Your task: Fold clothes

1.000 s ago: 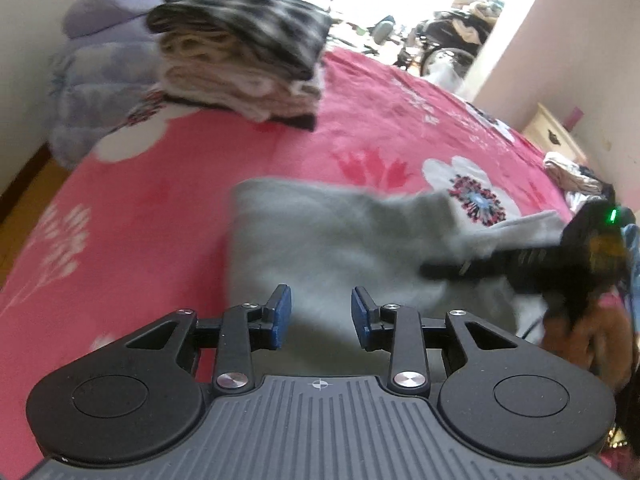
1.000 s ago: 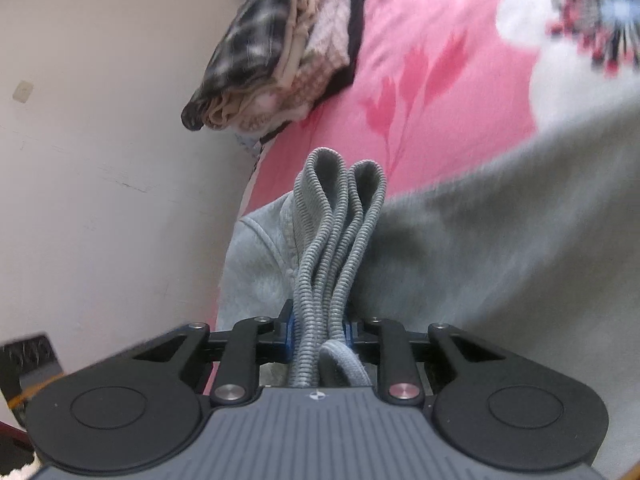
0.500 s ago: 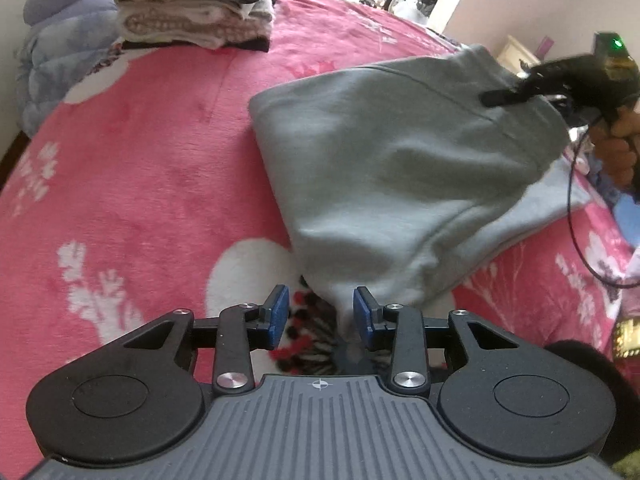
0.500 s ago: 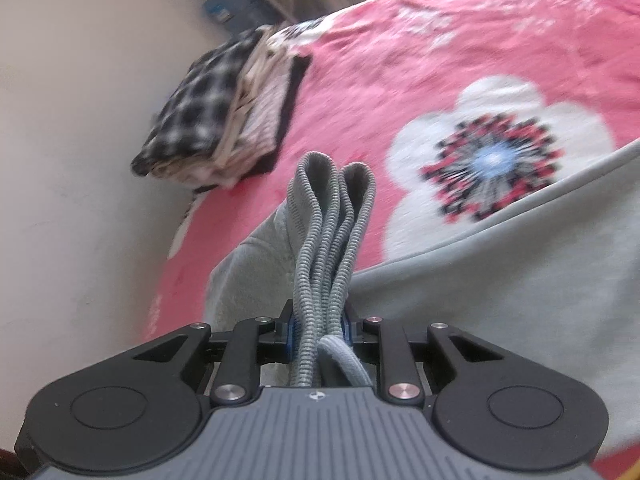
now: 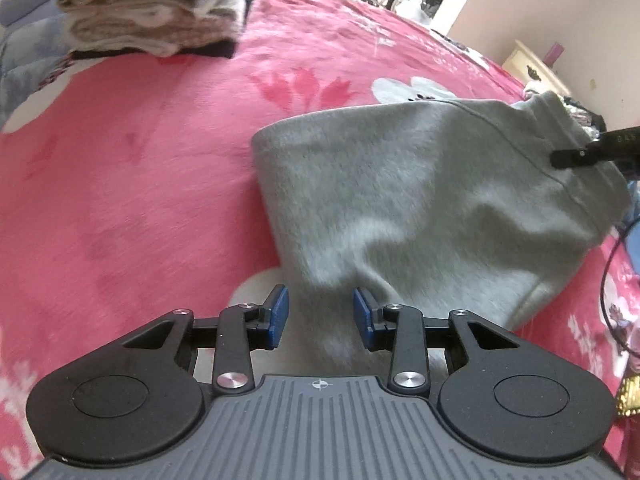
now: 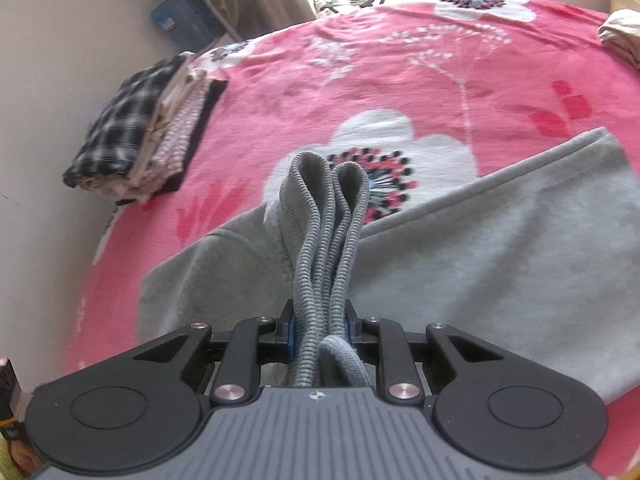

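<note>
A grey sweat garment (image 5: 420, 200) lies on the pink flowered blanket (image 5: 120, 180), with its far right edge lifted. My left gripper (image 5: 320, 314) is open just above the garment's near corner. A tongue of the cloth reaches between the blue pads (image 5: 279, 312), which do not press on it. My right gripper (image 6: 318, 328) is shut on the garment's bunched ribbed band (image 6: 324, 240), and the rest of the garment (image 6: 480, 260) hangs away below it. In the left wrist view, the right gripper's fingers (image 5: 576, 155) show at the right edge, holding the raised band.
A stack of folded clothes (image 5: 152, 12) topped by a plaid piece (image 6: 128, 124) sits at the bed's far corner by the wall (image 6: 60, 60). A bluish quilt (image 5: 16, 60) lies left of it. A pale nightstand (image 5: 532, 64) and a black cable (image 5: 608, 280) are on the right.
My left gripper came down and closer over the garment's near corner, its gap unchanged. The right gripper rose and swung with the ribbed band still clamped, pulling the garment's right edge up.
</note>
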The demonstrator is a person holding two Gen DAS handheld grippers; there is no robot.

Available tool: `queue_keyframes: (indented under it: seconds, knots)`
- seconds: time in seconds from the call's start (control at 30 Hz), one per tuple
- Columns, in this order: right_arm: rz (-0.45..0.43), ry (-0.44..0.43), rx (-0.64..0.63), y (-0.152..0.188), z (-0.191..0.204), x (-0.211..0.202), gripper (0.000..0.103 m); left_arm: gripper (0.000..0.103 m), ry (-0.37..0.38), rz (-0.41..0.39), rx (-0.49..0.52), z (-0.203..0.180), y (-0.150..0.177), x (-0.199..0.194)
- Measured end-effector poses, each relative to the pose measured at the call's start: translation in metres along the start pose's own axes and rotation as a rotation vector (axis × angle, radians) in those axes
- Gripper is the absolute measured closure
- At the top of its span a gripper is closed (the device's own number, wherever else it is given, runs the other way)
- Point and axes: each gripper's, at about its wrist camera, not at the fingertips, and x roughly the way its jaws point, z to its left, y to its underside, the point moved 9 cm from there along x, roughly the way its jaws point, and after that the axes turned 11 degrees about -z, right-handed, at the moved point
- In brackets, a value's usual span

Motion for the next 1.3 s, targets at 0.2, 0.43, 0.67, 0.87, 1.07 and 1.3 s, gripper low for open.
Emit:
queue_keyframes:
  seconds: [0.2,0.43,0.67,0.87,1.07,1.3]
  knots:
    - [-0.004,0.044,-0.033,-0.016,-0.034,-0.008,0.081,0.068,0.016,-0.001,0.030,-0.026,-0.014,0.020]
    - [-0.021,0.132,-0.093,-0.043,-0.083,-0.025,0.081,0.068,0.033,0.004,0.054,-0.050,-0.025,0.038]
    - [-0.027,0.222,-0.123,-0.061,-0.135,-0.037,0.081,0.068,0.051,0.034,0.064,-0.069,-0.022,0.056]
    - [-0.005,0.242,-0.123,-0.064,-0.167,-0.032,0.081,0.067,0.055,0.052,0.074,-0.079,-0.020,0.069]
    - [0.005,0.222,-0.106,-0.063,-0.185,-0.027,0.081,0.066,0.046,0.059,0.079,-0.085,-0.020,0.075]
    - [0.005,0.218,-0.099,-0.063,-0.201,-0.022,0.081,0.064,0.050,0.060,0.092,-0.087,-0.021,0.076]
